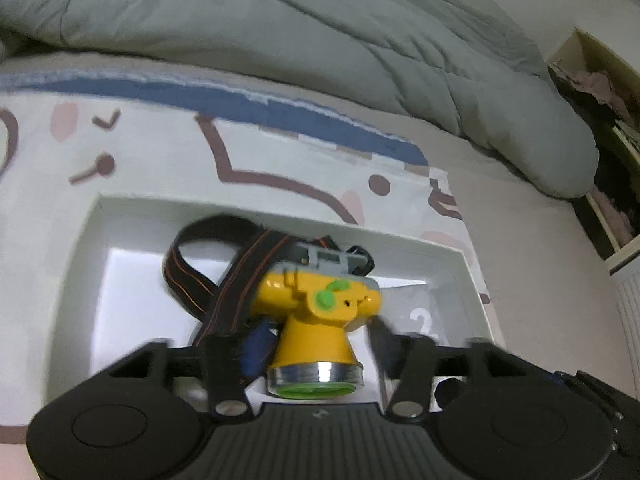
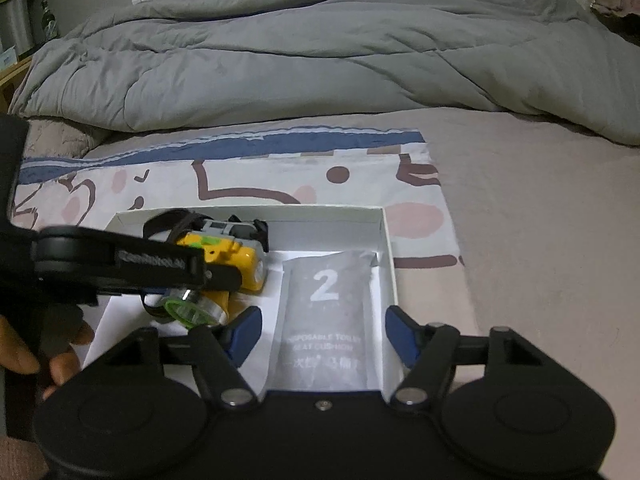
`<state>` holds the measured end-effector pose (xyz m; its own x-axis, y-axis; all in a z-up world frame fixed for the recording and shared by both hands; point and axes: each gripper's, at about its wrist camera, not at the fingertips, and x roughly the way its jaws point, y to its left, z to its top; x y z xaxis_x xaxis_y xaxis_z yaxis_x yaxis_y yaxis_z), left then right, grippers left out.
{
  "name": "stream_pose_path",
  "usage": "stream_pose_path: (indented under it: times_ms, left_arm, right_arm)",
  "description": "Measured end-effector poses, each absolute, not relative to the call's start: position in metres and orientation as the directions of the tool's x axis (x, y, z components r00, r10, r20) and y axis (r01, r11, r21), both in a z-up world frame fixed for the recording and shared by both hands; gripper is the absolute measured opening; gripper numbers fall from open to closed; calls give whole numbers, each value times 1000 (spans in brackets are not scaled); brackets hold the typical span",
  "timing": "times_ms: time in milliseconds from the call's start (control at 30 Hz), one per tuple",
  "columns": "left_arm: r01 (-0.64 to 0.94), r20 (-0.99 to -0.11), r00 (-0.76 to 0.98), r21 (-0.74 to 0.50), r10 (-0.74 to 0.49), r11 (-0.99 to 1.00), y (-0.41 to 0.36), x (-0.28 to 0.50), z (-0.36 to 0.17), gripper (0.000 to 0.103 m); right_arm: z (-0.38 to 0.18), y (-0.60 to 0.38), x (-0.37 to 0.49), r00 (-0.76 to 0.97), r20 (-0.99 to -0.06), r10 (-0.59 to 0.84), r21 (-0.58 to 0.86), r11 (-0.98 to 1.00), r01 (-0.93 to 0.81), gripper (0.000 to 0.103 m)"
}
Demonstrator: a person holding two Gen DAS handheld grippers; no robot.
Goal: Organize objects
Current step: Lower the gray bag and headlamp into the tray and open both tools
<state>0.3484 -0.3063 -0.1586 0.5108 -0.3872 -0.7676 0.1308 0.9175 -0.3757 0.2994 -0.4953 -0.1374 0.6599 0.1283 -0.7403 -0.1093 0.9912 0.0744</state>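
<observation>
Left wrist: headlamp (image 1: 316,312) sits between the parted left tool (image 1: 320,344) (in box (image 1: 280,216)).

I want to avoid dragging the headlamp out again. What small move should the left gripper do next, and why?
Probably lift the left gripper straight up: its jaws stand apart around the yellow headlamp, which already lies inside the white box.

grey duvet (image 2: 320,52), patterned cloth (image 2: 248,176), bed sheet (image 2: 540,220)
</observation>
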Motion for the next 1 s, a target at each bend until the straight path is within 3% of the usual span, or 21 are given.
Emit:
stream_pose_path:
  times_ms: [600, 1000]
  left_arm:
    - [207, -769, 548, -257, -329, 944, -255, 296, -93, 74]
    - [255, -747, 585, -202, -317, 946, -226, 247, -57, 87]
  right_arm:
    - [-93, -495, 269, 696, -717, 43, 76, 997, 18, 80]
    - [-57, -471, 225, 708, -705, -53, 19, 995, 94, 86]
